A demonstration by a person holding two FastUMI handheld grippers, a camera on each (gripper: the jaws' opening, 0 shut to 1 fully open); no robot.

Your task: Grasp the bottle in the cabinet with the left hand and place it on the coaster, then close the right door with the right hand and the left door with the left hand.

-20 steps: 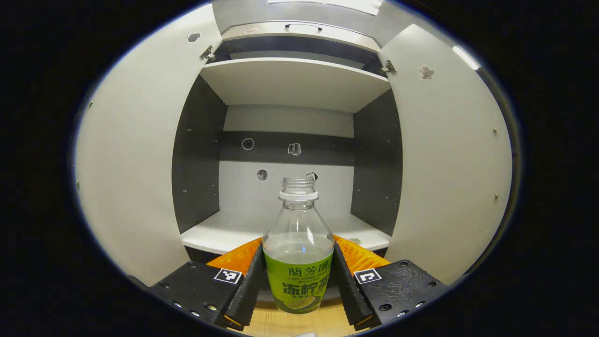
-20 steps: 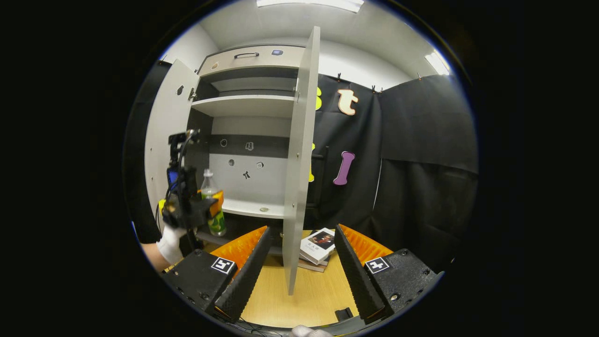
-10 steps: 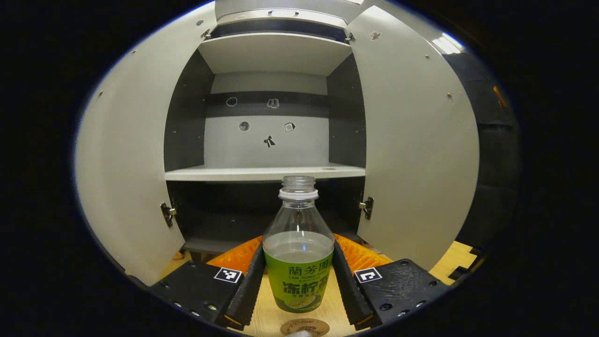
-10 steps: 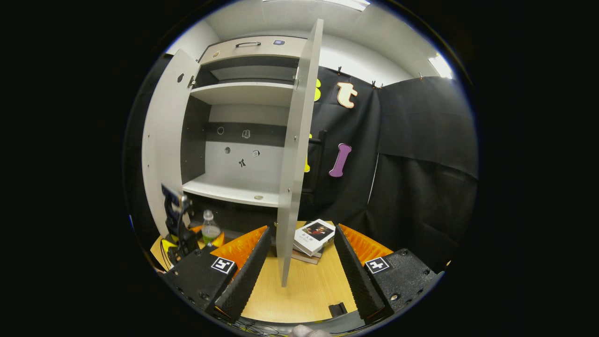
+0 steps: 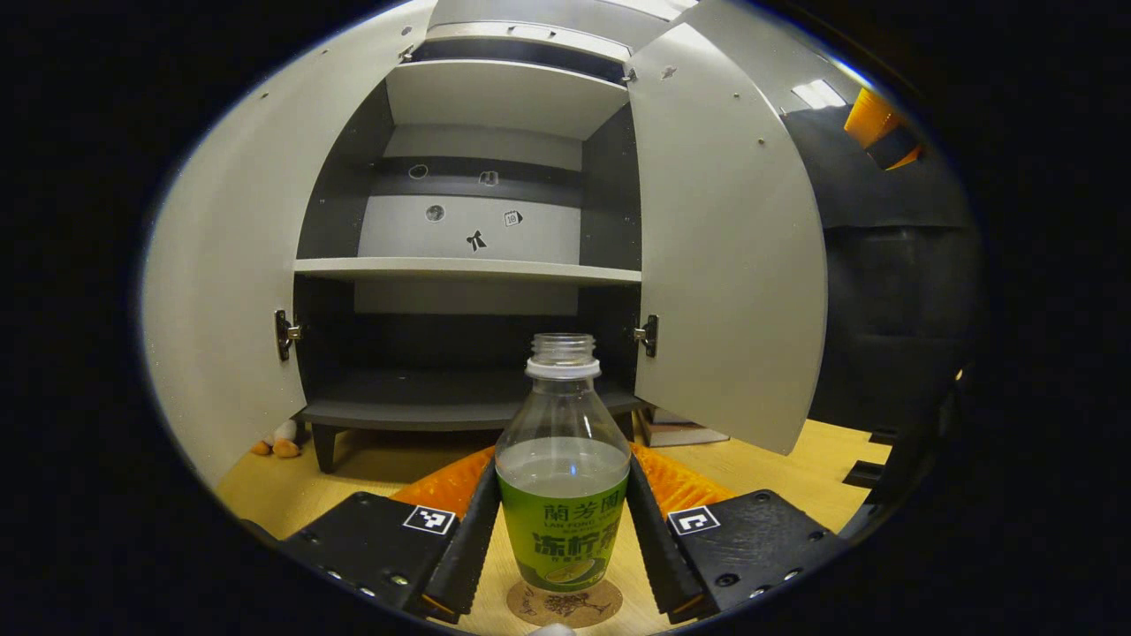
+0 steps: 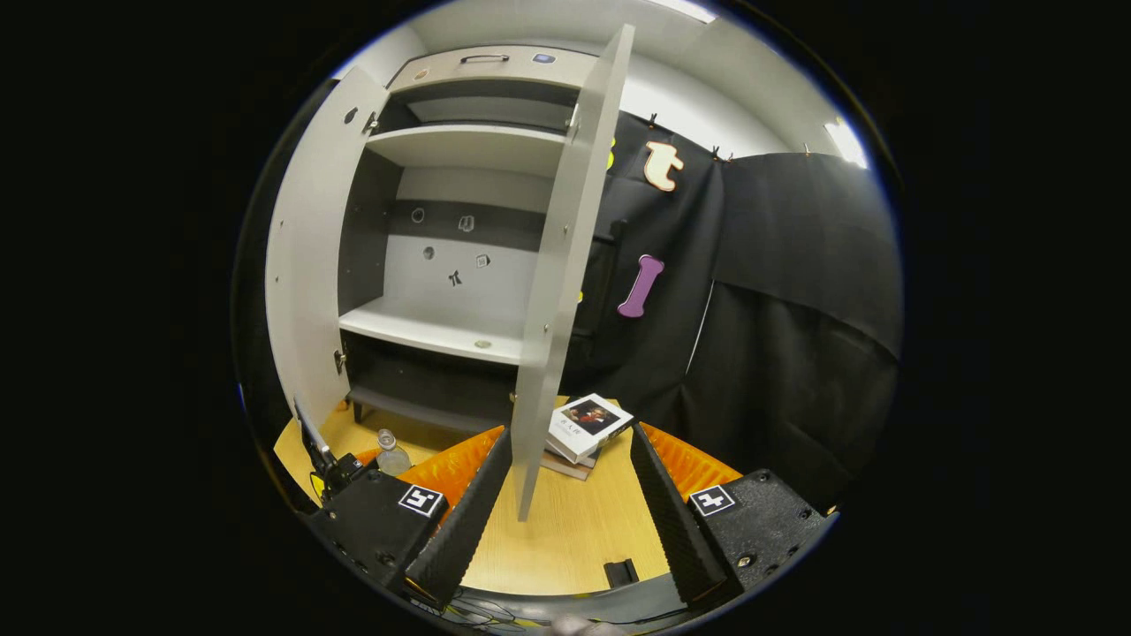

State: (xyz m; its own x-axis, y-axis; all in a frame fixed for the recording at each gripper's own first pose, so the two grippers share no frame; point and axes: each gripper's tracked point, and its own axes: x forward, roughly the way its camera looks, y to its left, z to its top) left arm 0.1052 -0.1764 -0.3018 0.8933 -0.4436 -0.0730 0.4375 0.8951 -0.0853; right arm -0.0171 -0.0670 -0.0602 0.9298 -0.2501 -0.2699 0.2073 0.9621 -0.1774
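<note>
The left door (image 5: pixel 239 265) stands wide open. Next to it, the cabinet (image 5: pixel 468 269) has bare shelves inside. In the middle of the left gripper view, the left gripper (image 5: pixel 564 530) squeezes the bottle (image 5: pixel 563 468) from both sides. The bottle stands straight up, with no cap on and some drink inside. Its bottom is right over the coaster (image 5: pixel 564 603) on the table (image 5: pixel 795 468). It may already touch the coaster, but it is hard to tell from here. To the right, the right door (image 5: pixel 729 256) is open too.

So the step in hand is putting the bottle down. Next, the fingers need to open slowly, so the bottle does not tip and spill, and then pull straight back.

In the right gripper view, the bottle (image 6: pixel 390 457) peeks out low on the left. The right door (image 6: pixel 565 265) shows its thin edge, and its bottom corner hangs between the wide-open fingers of the right gripper (image 6: pixel 565 503), which hold nothing. A book (image 6: pixel 588 422) lies just past the door. This hand looks ready to push that door shut.
</note>
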